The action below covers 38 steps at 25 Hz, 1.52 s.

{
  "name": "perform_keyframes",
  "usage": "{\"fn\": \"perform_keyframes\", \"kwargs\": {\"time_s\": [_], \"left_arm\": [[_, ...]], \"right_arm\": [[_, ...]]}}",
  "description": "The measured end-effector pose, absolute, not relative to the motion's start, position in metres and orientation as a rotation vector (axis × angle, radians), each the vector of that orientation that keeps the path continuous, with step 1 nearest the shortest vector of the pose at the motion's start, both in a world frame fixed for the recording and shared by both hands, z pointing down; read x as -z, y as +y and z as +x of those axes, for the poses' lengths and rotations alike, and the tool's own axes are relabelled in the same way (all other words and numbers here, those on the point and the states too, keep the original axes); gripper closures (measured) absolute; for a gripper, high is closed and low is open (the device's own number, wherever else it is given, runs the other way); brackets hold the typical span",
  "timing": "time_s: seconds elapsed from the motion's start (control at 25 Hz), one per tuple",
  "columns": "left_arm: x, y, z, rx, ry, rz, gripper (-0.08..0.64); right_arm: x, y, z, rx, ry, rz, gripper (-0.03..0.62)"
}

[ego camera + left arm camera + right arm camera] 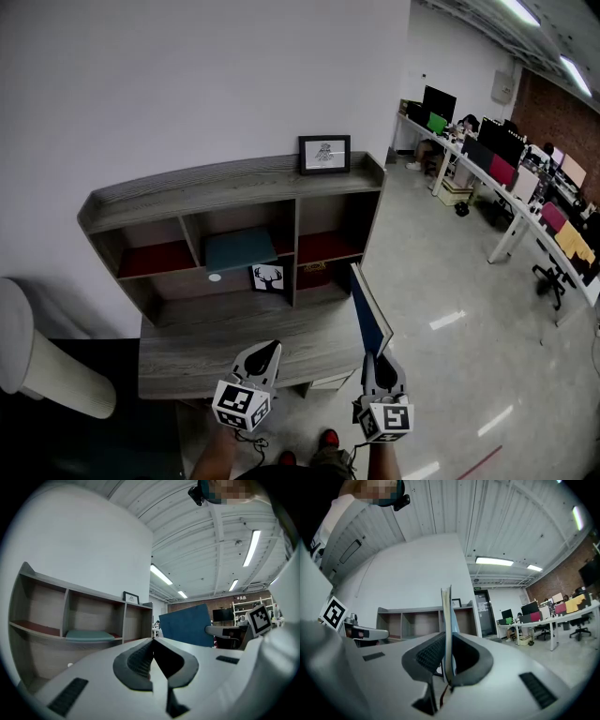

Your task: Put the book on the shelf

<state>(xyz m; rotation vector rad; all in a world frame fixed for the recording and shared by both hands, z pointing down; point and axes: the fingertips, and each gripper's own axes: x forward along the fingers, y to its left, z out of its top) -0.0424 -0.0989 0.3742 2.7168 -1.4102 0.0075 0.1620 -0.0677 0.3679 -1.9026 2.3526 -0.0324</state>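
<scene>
Book (446,618) edge-on, title unseen, shelf (206,187) recesses dim

My left gripper (269,349) hangs level over the near edge of the desk (187,361), its jaws pressed together with nothing between them. My right gripper (367,361) sits just off the desk's right front corner, also level, its jaws clamped on the lower edge of the book (367,305), which stands upright. Both forearms (217,457) reach in side by side from the desk's front.
</scene>
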Motion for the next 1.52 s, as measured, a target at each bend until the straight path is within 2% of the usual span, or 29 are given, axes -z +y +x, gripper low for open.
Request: {"fn": "perform_keyframes", "kwargs": {"time_s": [0.24, 0.76, 1.2, 1.52], "left_arm": [[-0.374, -0.131, -0.029, -0.011, -1.455, 2.703, 0.554], [-0.381, -0.225, -0.003, -0.03, -1.673, 2.544, 0.554], [-0.399, -0.253, -0.003, 0.006, -1.863, 2.372, 0.554], [-0.411, -0.252, -0.012, -0.016, -1.949, 2.276, 0.554]], "right_arm": [[-0.364, -0.109, 0.177, -0.086, 2.388, -1.865, 0.531], [-0.368, -0.255, 0.214, -0.117, 2.574, -1.708, 0.531], [-0.397, -0.335, 0.221, -0.277, 2.776, -1.637, 0.531], [-0.42, -0.365, 0.201, -0.656, 2.909, -1.636, 0.531]]}}
